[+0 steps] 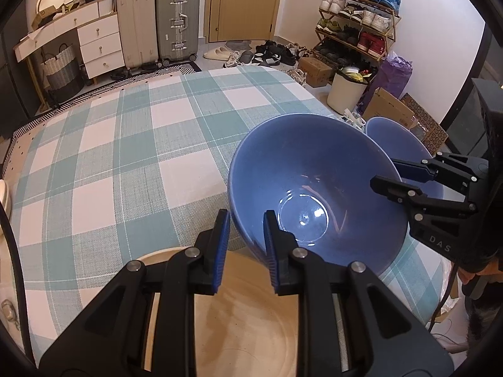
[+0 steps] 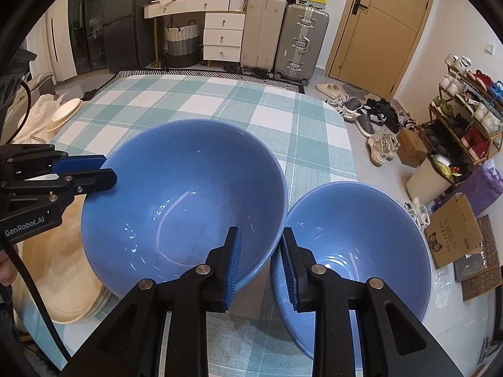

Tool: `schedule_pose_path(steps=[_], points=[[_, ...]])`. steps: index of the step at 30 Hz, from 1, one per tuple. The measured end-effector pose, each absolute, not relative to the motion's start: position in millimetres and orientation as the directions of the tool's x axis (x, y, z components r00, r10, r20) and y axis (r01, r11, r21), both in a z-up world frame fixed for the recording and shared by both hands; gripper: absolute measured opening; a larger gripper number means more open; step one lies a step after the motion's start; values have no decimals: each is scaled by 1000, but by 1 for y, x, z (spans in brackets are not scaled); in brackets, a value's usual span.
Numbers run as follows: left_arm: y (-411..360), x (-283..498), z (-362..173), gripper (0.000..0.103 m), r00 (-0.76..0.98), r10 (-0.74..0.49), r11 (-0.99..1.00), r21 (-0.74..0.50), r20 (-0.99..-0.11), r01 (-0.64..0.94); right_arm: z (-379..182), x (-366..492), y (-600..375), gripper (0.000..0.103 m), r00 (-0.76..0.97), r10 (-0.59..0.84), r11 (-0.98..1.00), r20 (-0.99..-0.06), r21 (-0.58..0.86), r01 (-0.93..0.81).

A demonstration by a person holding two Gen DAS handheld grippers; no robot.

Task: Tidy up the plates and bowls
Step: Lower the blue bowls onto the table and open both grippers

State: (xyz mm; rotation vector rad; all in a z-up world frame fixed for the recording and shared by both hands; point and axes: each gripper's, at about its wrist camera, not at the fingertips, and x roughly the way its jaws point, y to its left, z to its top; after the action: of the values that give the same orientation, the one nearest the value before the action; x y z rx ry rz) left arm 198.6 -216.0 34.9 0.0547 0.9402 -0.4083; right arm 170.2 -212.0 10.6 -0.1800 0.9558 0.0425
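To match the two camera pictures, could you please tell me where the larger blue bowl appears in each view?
Left wrist: the larger blue bowl sits right of centre, just beyond the left tongs.
Right wrist: it fills the centre-left, beside the smaller blue bowl.
Shared landmark: the silver suitcase.

Blue bowls [image 2: 185, 201], teal-white checked tablecloth [image 2: 220, 100]

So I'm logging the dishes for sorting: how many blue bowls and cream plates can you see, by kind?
Blue bowls: 2, large bowl and small bowl.
Cream plates: 2 visible places, a stack and far plates; exact plate number unclear.
Total: 4
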Motion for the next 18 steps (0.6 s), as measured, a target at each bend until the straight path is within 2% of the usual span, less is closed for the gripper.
schedule_pose_path(steps=[2, 4, 5, 7, 8, 10, 18], points=[[-215, 197, 35, 27, 518, -318, 924, -137, -794, 357, 12, 169, -213, 33, 578, -30, 984, -815, -124, -124], [-213, 196, 37, 36, 521, -317, 927, -143, -793, 347, 15, 167, -214, 49, 590, -14, 985, -808, -113, -130], [-212, 196, 38, 39, 520, -321, 927, -150, -791, 344, 17, 166, -214, 53, 598, -6, 985, -801, -106, -133], [-211, 193, 42, 51, 520, -329, 926, -163, -788, 340, 22, 163, -213, 68, 612, 9, 986, -790, -94, -137], [-211, 192, 44, 54, 522, -333, 926, -167, -786, 339, 25, 160, -214, 72, 622, 17, 987, -783, -87, -137], [-212, 188, 49, 72, 528, -339, 925, -174, -779, 337, 32, 156, -216, 82, 642, 24, 988, -766, -80, -133], [-230, 169, 66, 82, 538, -356, 914, -164, -764, 371, 54, 137, -244, 94, 676, 49, 997, -735, 1, -71]])
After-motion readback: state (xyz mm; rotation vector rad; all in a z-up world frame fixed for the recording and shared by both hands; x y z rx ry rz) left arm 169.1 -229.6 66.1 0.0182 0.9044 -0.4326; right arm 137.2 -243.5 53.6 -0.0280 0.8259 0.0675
